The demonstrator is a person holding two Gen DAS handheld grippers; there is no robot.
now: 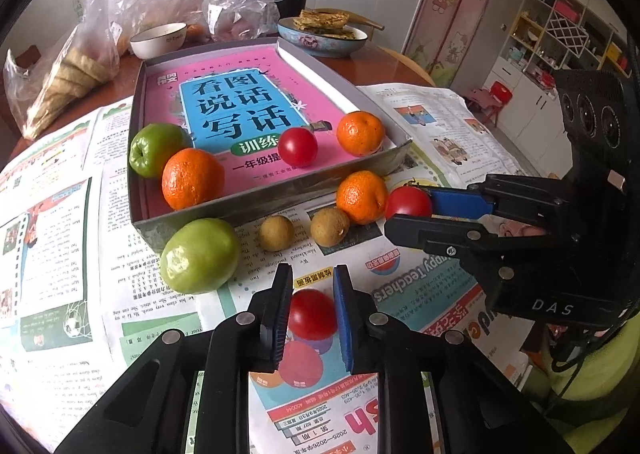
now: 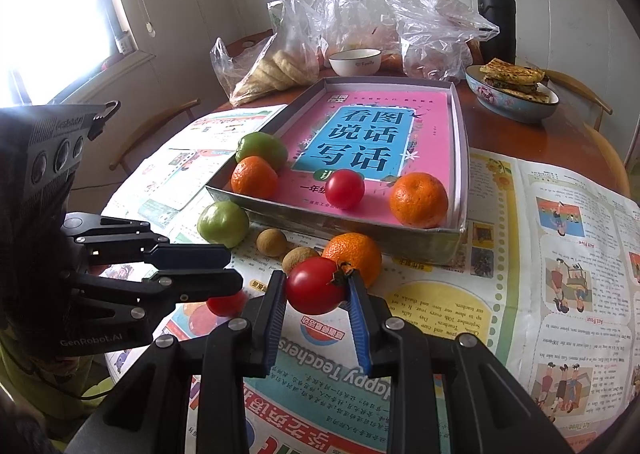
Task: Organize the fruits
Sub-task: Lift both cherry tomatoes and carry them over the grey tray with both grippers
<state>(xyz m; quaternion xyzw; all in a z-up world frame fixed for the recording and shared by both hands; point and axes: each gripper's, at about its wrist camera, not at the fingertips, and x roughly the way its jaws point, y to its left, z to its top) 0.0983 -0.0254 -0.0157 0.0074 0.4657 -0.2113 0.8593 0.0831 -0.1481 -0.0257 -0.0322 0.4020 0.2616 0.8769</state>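
Note:
My left gripper (image 1: 313, 274) is shut on a red tomato (image 1: 312, 314) just above the newspaper. My right gripper (image 2: 315, 276) is shut on a second red tomato (image 2: 316, 286) with its green stem against the right pad; it shows at the right of the left wrist view too. A grey tray (image 1: 280, 190) lined with a pink book holds a green fruit (image 1: 154, 148), two oranges (image 1: 192, 178) and a tomato (image 1: 298, 146). In front of the tray lie another green fruit (image 1: 200, 256), two brown longans (image 1: 276, 233) and an orange (image 1: 360, 196).
Newspapers (image 2: 520, 254) cover the round wooden table. Behind the tray stand plastic bags of food (image 2: 280, 66), a white bowl (image 2: 355, 62), a blue bowl of flatbreads (image 2: 516, 102) and a black flask (image 2: 496, 14). Wooden chairs ring the table.

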